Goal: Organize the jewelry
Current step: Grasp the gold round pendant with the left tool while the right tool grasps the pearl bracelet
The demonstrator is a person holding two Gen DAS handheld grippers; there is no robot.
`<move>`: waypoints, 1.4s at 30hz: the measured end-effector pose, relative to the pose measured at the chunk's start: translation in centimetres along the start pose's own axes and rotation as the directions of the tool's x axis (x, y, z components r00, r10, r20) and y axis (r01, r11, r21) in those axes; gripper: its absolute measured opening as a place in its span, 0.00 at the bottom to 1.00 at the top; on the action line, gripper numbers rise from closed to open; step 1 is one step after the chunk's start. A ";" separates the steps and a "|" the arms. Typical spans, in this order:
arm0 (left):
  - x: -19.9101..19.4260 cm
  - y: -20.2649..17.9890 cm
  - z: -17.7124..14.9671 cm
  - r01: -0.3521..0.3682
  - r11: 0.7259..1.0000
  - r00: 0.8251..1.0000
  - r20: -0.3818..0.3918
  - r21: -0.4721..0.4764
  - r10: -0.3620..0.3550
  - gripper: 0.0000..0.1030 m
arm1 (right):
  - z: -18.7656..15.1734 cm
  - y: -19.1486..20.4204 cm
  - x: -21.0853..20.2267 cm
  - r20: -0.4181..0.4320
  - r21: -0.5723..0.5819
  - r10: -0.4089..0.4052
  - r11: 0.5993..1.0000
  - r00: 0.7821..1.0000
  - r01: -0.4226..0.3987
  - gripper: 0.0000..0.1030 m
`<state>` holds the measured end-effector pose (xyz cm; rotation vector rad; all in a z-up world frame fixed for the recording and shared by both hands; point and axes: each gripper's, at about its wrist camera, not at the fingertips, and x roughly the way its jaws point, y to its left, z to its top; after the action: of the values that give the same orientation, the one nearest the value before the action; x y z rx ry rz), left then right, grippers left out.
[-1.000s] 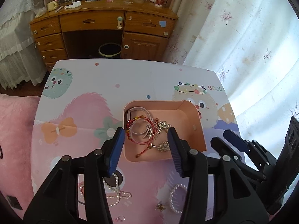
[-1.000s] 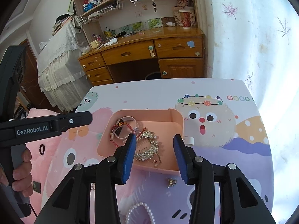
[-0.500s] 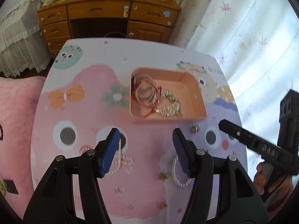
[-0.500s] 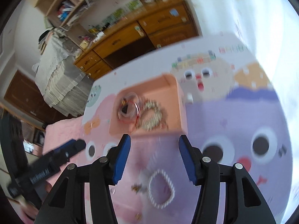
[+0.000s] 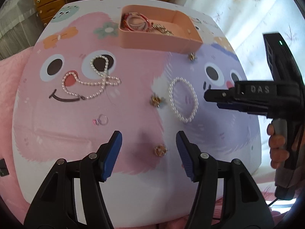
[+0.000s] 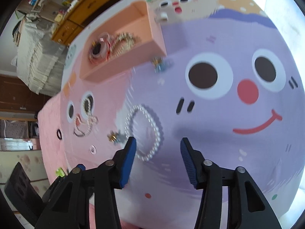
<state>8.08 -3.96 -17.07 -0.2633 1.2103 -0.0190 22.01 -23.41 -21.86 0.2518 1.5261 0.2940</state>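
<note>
cartoon table [image 5: 57, 143], pink tray [image 5: 158, 40], pearl bracelet [image 6: 144, 131], both tools empty

near the left tool [image 5: 148, 148] the table [image 5: 133, 200] lies bare except 1 small gold piece [image 5: 160, 150]; the right tool [image 5: 225, 97] blocks the right side, the pink tray [image 5: 156, 40] the far edge.
</note>
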 end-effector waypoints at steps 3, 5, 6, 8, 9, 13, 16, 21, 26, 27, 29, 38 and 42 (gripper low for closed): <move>0.5 -1.1 -1.3 0.008 1.000 1.000 0.010 0.027 -0.009 0.55 | -0.6 0.0 1.0 -0.021 -0.019 -0.015 1.000 1.000 0.014 0.37; 1.1 -1.9 -2.0 0.004 0.999 1.000 0.005 0.040 -0.004 0.55 | -0.9 0.2 1.5 -0.029 -0.047 -0.031 0.998 0.999 0.029 0.34; 1.5 -2.1 -2.0 0.004 0.999 1.000 0.003 0.043 -0.004 0.54 | -1.1 0.3 1.8 -0.031 -0.065 -0.042 0.997 0.999 0.039 0.33; 1.9 -2.5 -2.3 0.006 0.999 1.000 0.005 0.044 -0.007 0.54 | -0.9 0.1 2.4 -0.029 -0.098 -0.060 0.994 0.998 0.057 0.30; 2.2 -2.6 -2.5 0.007 0.999 1.000 0.005 0.042 -0.007 0.52 | -0.8 0.3 2.7 -0.025 -0.114 -0.072 0.991 0.997 0.068 0.29; 3.0 -2.8 -2.7 0.003 0.999 1.000 -0.002 0.033 -0.003 0.43 | -0.6 1.6 3.2 0.009 -0.212 -0.119 0.970 0.993 0.118 0.27; 3.6 -2.8 -2.8 -0.014 1.000 1.000 -0.011 0.027 0.015 0.38 | -0.6 2.6 3.5 0.032 -0.273 -0.149 0.950 0.988 0.152 0.24; 4.3 -2.5 -3.0 -0.034 0.999 0.999 -0.026 0.030 0.035 0.30 | -0.5 3.9 3.8 0.069 -0.355 -0.177 0.915 0.982 0.190 0.19; 4.7 -3.3 -3.0 -0.068 0.995 0.998 -0.008 0.068 0.069 0.24 | -0.2 4.9 4.3 0.087 -0.412 -0.183 0.888 0.979 0.202 0.11; 4.8 -3.4 -3.1 -0.081 0.994 0.997 -0.005 0.078 0.082 0.22 | -0.2 4.6 4.2 0.087 -0.419 -0.180 0.886 0.980 0.200 0.10; 4.9 -3.6 -3.1 -0.104 0.990 0.995 0.000 0.091 0.104 0.18 | -0.1 4.7 4.3 0.090 -0.434 -0.176 0.879 0.980 0.198 0.10; 4.8 -3.4 -3.2 -0.102 0.990 0.995 0.011 0.102 0.102 0.16 | 0.0 4.4 4.1 0.101 -0.438 -0.144 0.882 0.984 0.174 0.07; 4.6 -3.4 -3.2 -0.101 0.989 0.995 0.008 0.104 0.101 0.16 | -0.1 4.4 3.9 0.114 -0.450 -0.138 0.876 0.984 0.175 0.06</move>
<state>7.15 -8.58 -21.68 -0.1106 1.2150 0.0060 21.90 -17.93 -23.97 -0.2348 1.3448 0.4999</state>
